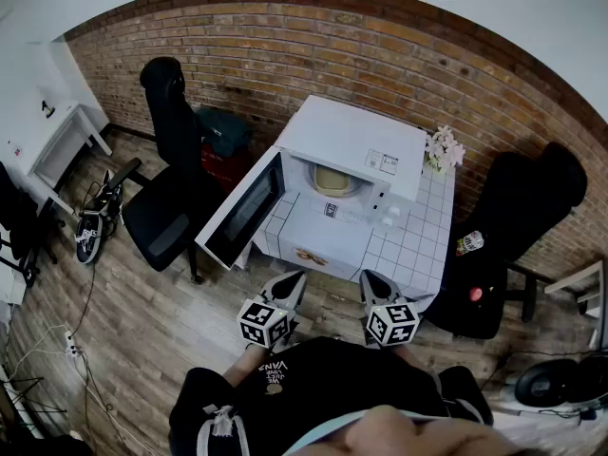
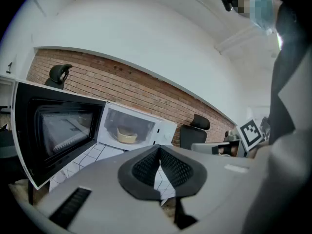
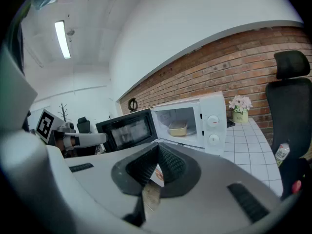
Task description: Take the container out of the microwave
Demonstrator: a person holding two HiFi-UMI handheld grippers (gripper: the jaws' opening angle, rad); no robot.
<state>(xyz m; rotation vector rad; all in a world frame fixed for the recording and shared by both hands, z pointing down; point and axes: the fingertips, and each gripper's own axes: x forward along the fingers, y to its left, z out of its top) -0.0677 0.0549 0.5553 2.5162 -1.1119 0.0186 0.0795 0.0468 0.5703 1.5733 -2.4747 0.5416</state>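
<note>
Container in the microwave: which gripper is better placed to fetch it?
Probably the right gripper: it looks straight at the container, while the open door juts out near the left gripper.

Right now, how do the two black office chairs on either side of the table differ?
Place: the left chair stands by the open microwave door; the right chair stands on the far side of the tiled table.
Load: the left chair's seat looks bare; the right chair carries a bottle and a small red thing.
Both are black and high-backed.
</note>
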